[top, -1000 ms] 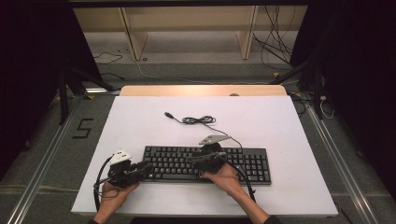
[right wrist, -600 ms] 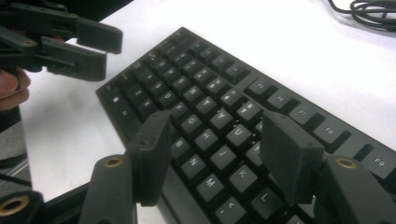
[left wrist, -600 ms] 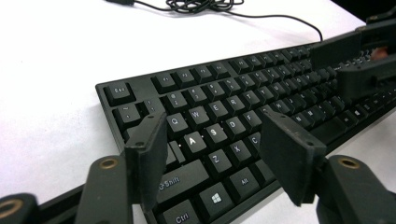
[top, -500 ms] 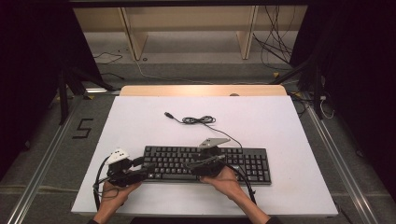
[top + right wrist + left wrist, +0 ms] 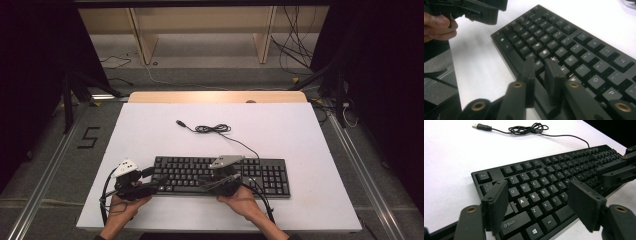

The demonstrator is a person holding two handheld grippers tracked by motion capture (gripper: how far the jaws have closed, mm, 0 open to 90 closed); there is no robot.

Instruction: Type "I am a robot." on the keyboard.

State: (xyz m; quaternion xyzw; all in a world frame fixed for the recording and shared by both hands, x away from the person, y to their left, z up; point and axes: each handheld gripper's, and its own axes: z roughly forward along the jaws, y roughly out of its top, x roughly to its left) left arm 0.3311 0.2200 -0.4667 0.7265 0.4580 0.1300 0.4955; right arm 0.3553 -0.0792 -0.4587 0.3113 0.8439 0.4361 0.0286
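Over the left end of the black keyboard (image 5: 544,192), the left gripper (image 5: 539,205) holds its fingers (image 5: 496,202) wide apart, having just been opening, with keys visible between them and nothing gripped. At the keyboard's front edge near the middle, the right gripper (image 5: 541,82) has just been closing; its fingers (image 5: 554,80) stand nearly together, with nothing between them. The keyboard lies flat on the white desk (image 5: 300,125), near its front edge. Its cable (image 5: 212,128) lies coiled behind it.
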